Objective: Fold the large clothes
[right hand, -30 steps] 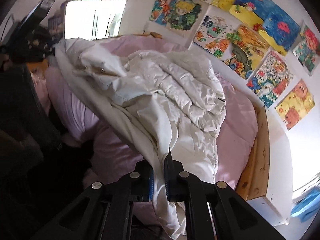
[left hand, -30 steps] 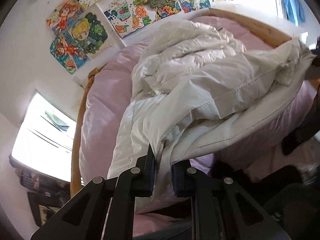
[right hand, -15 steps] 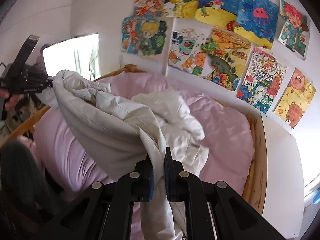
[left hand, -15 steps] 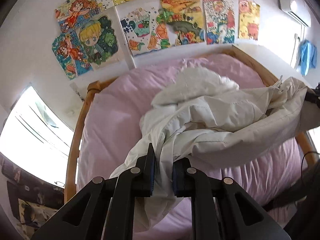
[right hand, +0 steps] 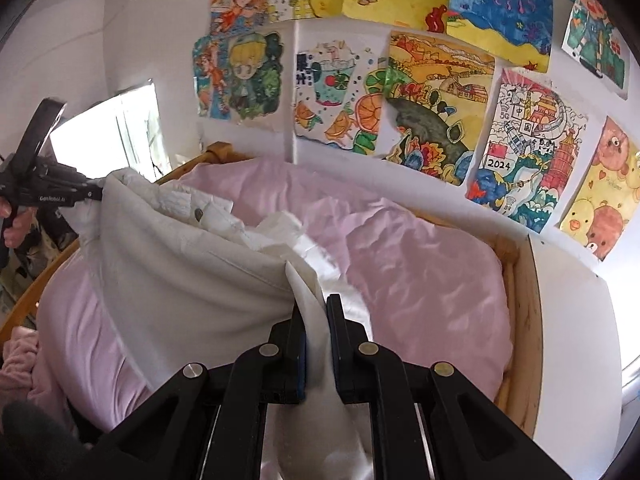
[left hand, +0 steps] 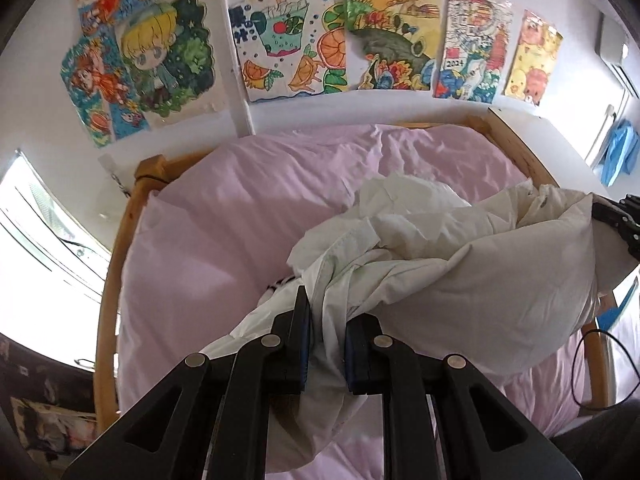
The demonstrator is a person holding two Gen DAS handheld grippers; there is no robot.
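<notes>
A large white padded coat (left hand: 460,264) hangs stretched between both grippers above a bed with a pink cover (left hand: 224,232). My left gripper (left hand: 326,320) is shut on one bunched edge of it. In the right wrist view my right gripper (right hand: 316,316) is shut on the other edge of the white coat (right hand: 180,272), and the cloth runs off to the left to the other gripper (right hand: 44,188), held by a hand. The right gripper's black body shows at the right edge of the left wrist view (left hand: 618,220). A loose part of the coat sags onto the bed.
The bed has a wooden frame (left hand: 110,264) and stands against a white wall covered with several colourful drawings (left hand: 280,52). A bright window (left hand: 36,240) lies to the left. A white board (right hand: 568,344) flanks the bed's right side. A blue cloth (left hand: 618,156) hangs at the right.
Both grippers have lifted and swung with the coat still gripped. The coat has come up off the bed, baring more pink cover, and the wall drawings now fill the upper view.
</notes>
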